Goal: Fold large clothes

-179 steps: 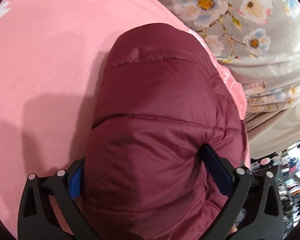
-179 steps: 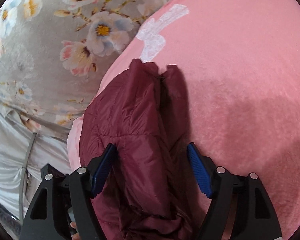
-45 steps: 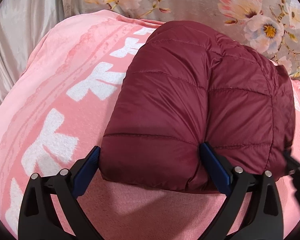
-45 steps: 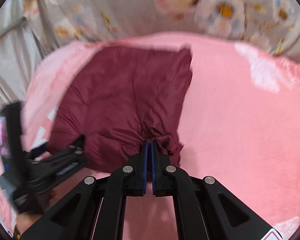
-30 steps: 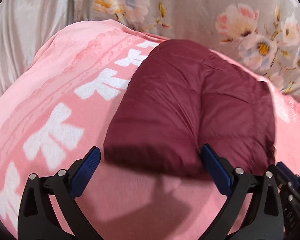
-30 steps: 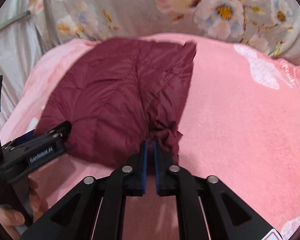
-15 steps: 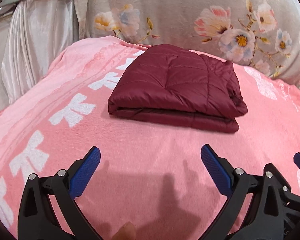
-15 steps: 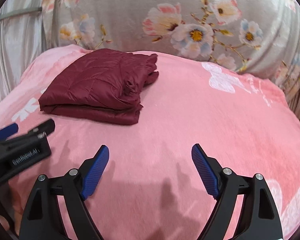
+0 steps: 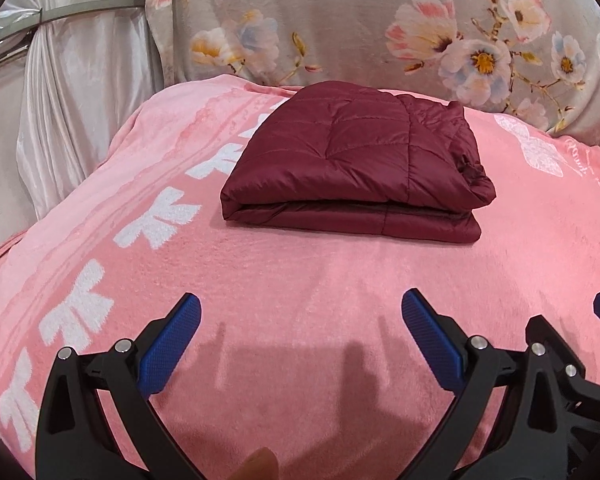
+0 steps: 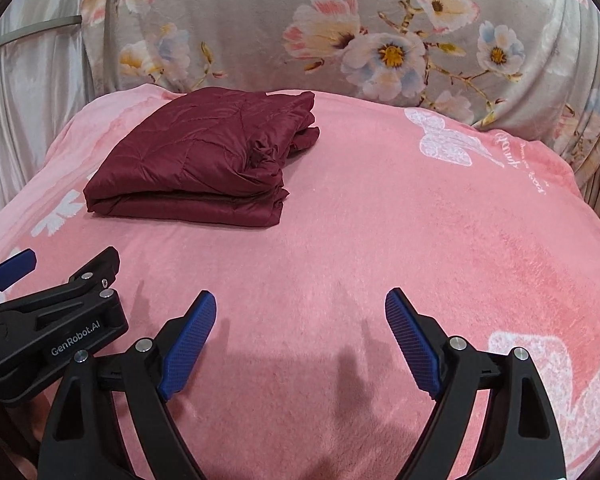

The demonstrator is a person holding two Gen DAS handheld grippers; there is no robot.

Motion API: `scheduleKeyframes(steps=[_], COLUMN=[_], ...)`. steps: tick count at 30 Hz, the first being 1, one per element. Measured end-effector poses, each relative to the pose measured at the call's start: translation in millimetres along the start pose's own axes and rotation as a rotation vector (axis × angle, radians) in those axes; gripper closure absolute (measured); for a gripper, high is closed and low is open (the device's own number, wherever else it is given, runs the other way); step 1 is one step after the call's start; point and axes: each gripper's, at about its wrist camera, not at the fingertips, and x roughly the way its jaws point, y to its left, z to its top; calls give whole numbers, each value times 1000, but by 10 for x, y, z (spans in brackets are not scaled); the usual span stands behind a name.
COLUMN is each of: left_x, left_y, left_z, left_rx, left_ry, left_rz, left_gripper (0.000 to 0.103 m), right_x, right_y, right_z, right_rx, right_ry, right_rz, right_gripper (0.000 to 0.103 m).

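Note:
A dark red quilted jacket [image 9: 352,160] lies folded in a flat stack on the pink blanket [image 9: 300,280], toward the far side; it also shows in the right wrist view [image 10: 204,168] at the far left. My left gripper [image 9: 300,320] is open and empty, well short of the jacket. My right gripper [image 10: 300,316] is open and empty, nearer than the jacket and to its right. The left gripper's body [image 10: 52,320] shows at the lower left of the right wrist view.
A grey floral cloth [image 9: 380,20] rises behind the pink blanket. A pale satin curtain [image 9: 68,80] hangs at the far left. The blanket has white bow prints [image 9: 156,224] along its left side and a white butterfly print [image 10: 448,140] at the far right.
Both grippers have let go of the jacket and pulled back toward me. The right gripper, shut on the jacket's edge a second ago, is now open. The jacket lies still, folded.

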Motion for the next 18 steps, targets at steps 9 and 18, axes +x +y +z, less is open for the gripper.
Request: scheduleKeyframes(steps=[9,18], left_x=[9,-23], left_y=[16,5], left_z=[-1,-3], left_rx=[-1,-4], left_ry=[-1,-11], left_rz=[6,17], left_gripper=[5,5], right_x=[-6,-10], right_y=[2,-4], right_z=[-9,-9], right_rx=[2,-2], right_ry=[-4,-10], right_rz=[0,-2], right_gripper=[19,19])
